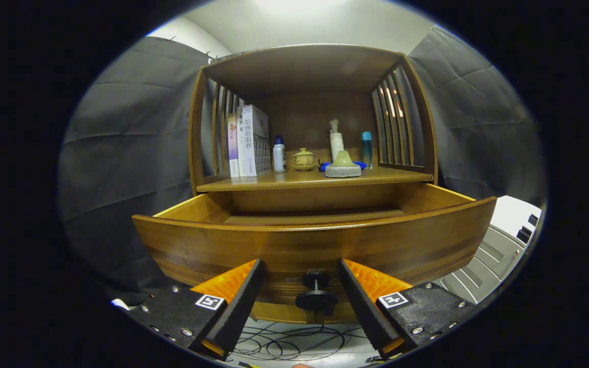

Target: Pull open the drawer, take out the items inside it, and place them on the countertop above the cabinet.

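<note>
A wooden cabinet stands ahead with its drawer (315,245) pulled out toward me. The drawer's curved front hides its inside, so I cannot see any items in it. A dark round knob (316,292) sits on the drawer front, between my fingers and touching neither. My gripper (302,268) is open, its fingertips close to the drawer front on either side of the knob. The countertop (304,180) above the drawer carries books (247,141), a white bottle (279,156), a small lidded pot (303,160), a pump bottle (336,140), a green cone on a grey base (343,165) and a blue tube (366,148).
Slatted side walls and a wooden roof enclose the countertop shelf. Black cables (294,345) lie on the pale surface below the drawer. A white ribbed appliance (499,250) stands to the right of the cabinet. Dark cloth walls hang behind and beside it.
</note>
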A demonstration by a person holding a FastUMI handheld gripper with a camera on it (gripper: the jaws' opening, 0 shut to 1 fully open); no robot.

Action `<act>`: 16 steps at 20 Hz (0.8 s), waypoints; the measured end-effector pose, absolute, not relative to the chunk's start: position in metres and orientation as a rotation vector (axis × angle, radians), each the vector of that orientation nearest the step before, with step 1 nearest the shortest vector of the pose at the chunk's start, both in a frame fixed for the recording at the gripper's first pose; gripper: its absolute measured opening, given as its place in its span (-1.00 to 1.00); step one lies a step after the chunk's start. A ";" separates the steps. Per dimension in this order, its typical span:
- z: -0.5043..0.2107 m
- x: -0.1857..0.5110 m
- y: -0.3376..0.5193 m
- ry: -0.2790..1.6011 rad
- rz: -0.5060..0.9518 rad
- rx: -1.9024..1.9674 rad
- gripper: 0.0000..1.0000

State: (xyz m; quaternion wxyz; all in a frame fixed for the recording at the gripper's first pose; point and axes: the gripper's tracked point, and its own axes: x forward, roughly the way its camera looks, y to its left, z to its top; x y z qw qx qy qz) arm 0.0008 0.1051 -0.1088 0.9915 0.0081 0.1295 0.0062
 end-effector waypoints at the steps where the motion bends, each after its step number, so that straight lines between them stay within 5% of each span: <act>1: -0.108 0.004 0.107 0.256 0.011 0.021 0.87; 16: -0.103 0.070 0.103 0.205 -0.013 0.005 0.85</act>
